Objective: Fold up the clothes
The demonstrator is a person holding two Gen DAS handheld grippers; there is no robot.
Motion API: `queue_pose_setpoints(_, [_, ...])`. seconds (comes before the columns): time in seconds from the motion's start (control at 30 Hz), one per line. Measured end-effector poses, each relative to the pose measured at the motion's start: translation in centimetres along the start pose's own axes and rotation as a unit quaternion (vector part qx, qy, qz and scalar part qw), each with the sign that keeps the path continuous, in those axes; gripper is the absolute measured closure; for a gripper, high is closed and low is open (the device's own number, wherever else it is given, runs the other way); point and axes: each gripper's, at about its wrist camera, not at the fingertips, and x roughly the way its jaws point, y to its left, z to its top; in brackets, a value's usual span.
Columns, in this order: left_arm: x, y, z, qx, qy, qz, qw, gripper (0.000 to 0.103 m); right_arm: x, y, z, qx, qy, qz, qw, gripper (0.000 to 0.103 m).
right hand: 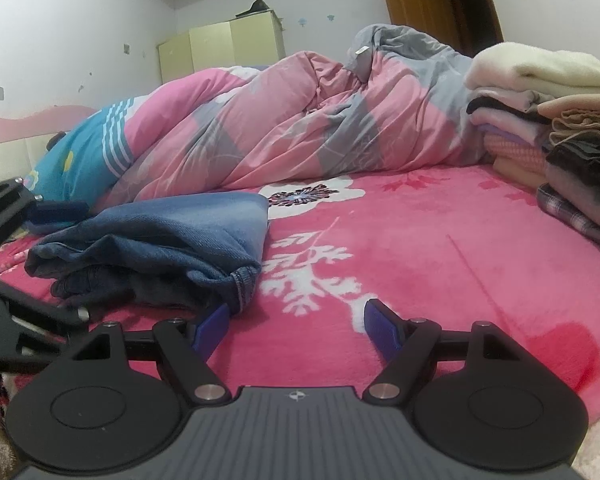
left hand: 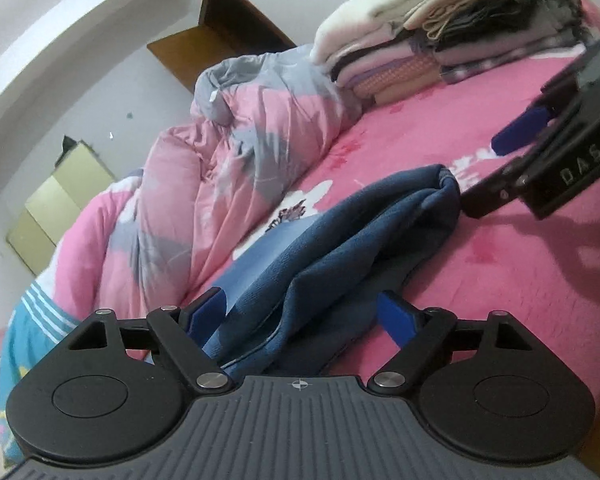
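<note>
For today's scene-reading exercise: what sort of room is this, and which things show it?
Most likely a home bedroom: a bed with a pink floral blanket, a rumpled duvet, and a pale wardrobe by the wall.

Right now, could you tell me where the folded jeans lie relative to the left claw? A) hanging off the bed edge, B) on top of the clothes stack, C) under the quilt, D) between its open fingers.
D: the left wrist view shows the folded jeans lying on the pink blanket between the spread blue fingers of the left claw.

jeans (right hand: 160, 236): blue denim, matt | blanket (right hand: 440, 248): pink fleece, fuzzy
</note>
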Motion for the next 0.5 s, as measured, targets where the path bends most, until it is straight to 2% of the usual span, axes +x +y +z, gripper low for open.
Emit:
queue_pose_setpoints(0.03, [0.2,0.1,0.1,-0.005,0.001,0.000,1.0000,0.020,0.0,0.0,0.0,0.000,0.000,0.000,1.000,0.025])
queue_pose_setpoints(0.1, [0.7,0.7,0.4,-0.016,0.003,0.009,0.9998,0.031,0.0,0.0,0.0,0.001,-0.001,0.001,1.000,0.026])
queue_pose_setpoints(0.2, [1.2,1.6,1.1,-0.032,0.003,0.005,0.9995,0.041,-0.1,-0.4,0.1,0.012,-0.005,0.008,1.000,0.030])
queue_pose_setpoints(0.3, [1.3,1.7,1.4,-0.030,-0.005,-0.003,0.9995,0.042,-0.2,-1.0,0.3,0.034,-0.008,0.028,0.999,0.033])
queue_pose_setpoints(0.4, [1.5,1.1,1.2,-0.004,-0.010,-0.019,0.9998,0.041,0.1,-1.7,0.6,0.065,-0.006,0.062,0.996,0.036])
queue_pose_setpoints(0.47, [1.6,0.7,1.1,0.008,-0.015,-0.035,0.9992,0.041,0.3,-1.7,0.8,0.071,-0.002,0.076,0.995,0.040])
queue_pose_setpoints(0.5, [1.6,0.6,1.1,0.009,-0.017,-0.039,0.9990,0.044,0.4,-1.7,0.9,0.072,-0.001,0.082,0.994,0.045])
